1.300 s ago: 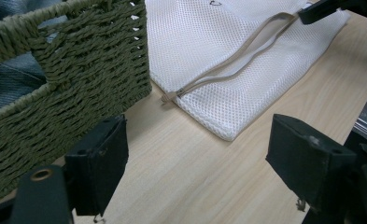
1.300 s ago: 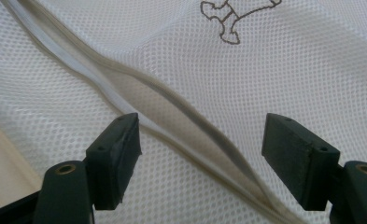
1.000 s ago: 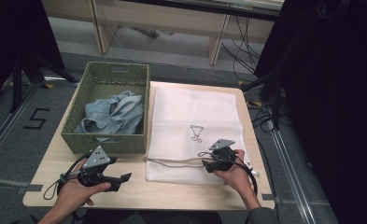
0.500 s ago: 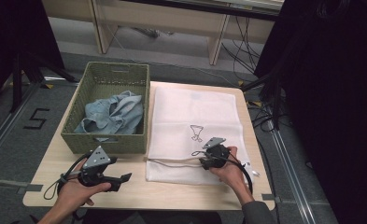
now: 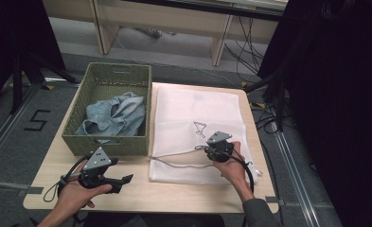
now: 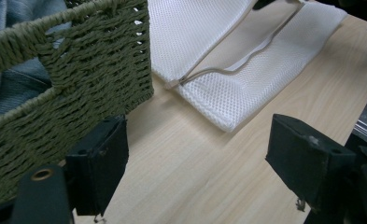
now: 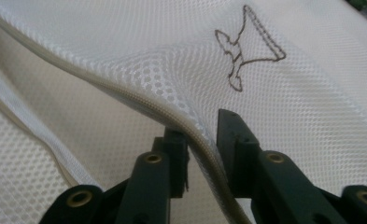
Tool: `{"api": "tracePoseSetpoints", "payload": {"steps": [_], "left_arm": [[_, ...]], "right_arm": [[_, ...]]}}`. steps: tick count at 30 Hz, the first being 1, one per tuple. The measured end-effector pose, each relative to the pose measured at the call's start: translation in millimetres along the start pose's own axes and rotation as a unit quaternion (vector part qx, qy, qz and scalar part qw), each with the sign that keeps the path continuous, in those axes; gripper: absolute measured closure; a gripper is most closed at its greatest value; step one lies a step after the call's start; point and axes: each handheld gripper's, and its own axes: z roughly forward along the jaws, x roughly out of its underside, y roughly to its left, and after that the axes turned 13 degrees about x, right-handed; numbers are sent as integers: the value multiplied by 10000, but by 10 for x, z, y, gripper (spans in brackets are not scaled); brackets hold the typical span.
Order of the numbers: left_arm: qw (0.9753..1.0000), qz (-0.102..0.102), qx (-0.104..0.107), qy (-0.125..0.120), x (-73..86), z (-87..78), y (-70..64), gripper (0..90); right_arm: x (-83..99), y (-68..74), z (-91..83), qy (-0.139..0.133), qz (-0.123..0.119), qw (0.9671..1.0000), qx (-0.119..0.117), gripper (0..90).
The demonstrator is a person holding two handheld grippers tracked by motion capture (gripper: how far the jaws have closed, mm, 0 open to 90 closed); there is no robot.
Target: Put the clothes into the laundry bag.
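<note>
A white mesh laundry bag [image 5: 193,113] lies flat on the right half of the wooden table, its zipper mouth gaping along the near side. My right gripper [image 5: 206,147] sits at that mouth. In the right gripper view its jaws [image 7: 202,140] are shut on the bag's upper zipper edge [image 7: 139,100], which is raised off the lower layer. A hanger emblem [image 7: 246,51] is stitched just beyond. My left gripper [image 5: 124,178] rests open near the table's front left, jaws [image 6: 200,168] wide with bare wood between them, pointing toward the bag's near corner [image 6: 218,116].
A green woven basket [image 5: 148,109] holding blue denim clothing [image 5: 112,118] stands at the left, against the bag's left side; its wall [image 6: 69,88] is close beside my left jaw. Desk legs and cables lie on the floor beyond the table.
My right gripper moved left and forward onto the bag's mouth and took hold of the upper zipper edge. The left gripper stayed put.
</note>
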Motion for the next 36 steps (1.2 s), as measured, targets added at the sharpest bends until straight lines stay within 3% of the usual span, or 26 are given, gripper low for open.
{"api": "tracePoseSetpoints", "payload": {"steps": [1,2,3,5,10,12,13,14,15,16,17,18,19,20,21,23,25,26,27,30,31,32,36], "left_arm": [[9999,82,-25,89,-11,-29,18,202],[10000,5,-53,-50,-16,-26,13,202],[9999,75,-64,30,-36,-58,33,204],[9992,196,-302,-164,-118,-134,82,208],[9968,190,-587,-503,-336,-321,253,192],[9957,-31,-655,-660,-594,-441,456,183],[9954,-117,-690,-651,-692,-455,529,170],[9954,-117,-690,-651,-692,-455,529,147],[9952,-174,-750,-603,-818,-453,617,147],[9951,-161,-854,-472,-978,-417,762,158],[9951,-161,-854,-472,-978,-417,762,150],[9954,-294,-865,-282,-1131,-335,971,151],[9954,-294,-865,-282,-1131,-335,971,150],[9942,-450,-933,-287,-1205,-259,1088,150],[9942,-577,-899,-120,-1286,-152,1238,148],[9939,-627,-903,-29,-1317,-81,1311,150],[9928,-675,-950,272,-1354,56,1444,150],[9916,-754,-951,453,-1359,206,1541,150],[9916,-754,-951,453,-1359,206,1541,150],[9892,-915,-962,613,-1350,447,1672,149],[9892,-915,-962,613,-1350,447,1672,148],[9893,-1052,-894,482,-1335,548,1730,148],[9878,-1125,-854,663,-1345,628,1774,147]], "right_arm": [[-23,-43,-47,-128,170,9998,-9,796],[-23,-43,-47,-128,170,9998,-9,796],[-33,-67,-80,-167,218,9996,10,828],[-40,-96,-97,-215,246,9995,-39,845],[-57,-120,-120,-234,312,9992,-7,860],[-69,-141,-120,-325,298,9990,-44,860],[-69,-144,-116,-333,297,9990,-53,860],[-69,-144,-116,-333,297,9990,-53,860],[-68,-144,-116,-324,306,9990,-51,860],[-69,-139,-123,-289,374,9989,-40,857],[-69,-139,-123,-289,374,9989,-40,857],[-65,-141,-124,-299,359,9989,-37,854],[-65,-141,-124,-299,359,9989,-37,854],[-63,-149,-115,-354,320,9989,0,853],[-61,-154,-115,-340,341,9988,-59,849],[-59,-156,-115,-351,350,9987,-64,847],[-51,-158,-111,-337,379,9987,-64,844],[-43,-174,-100,-368,336,9987,-47,842],[-43,-174,-100,-368,336,9987,-47,842],[-32,-173,-101,-307,406,9987,-90,837],[-32,-173,-101,-307,406,9987,-90,837],[-32,-172,-98,-304,380,9987,-115,836],[-35,-162,-92,-285,371,9989,-103,834]]}}
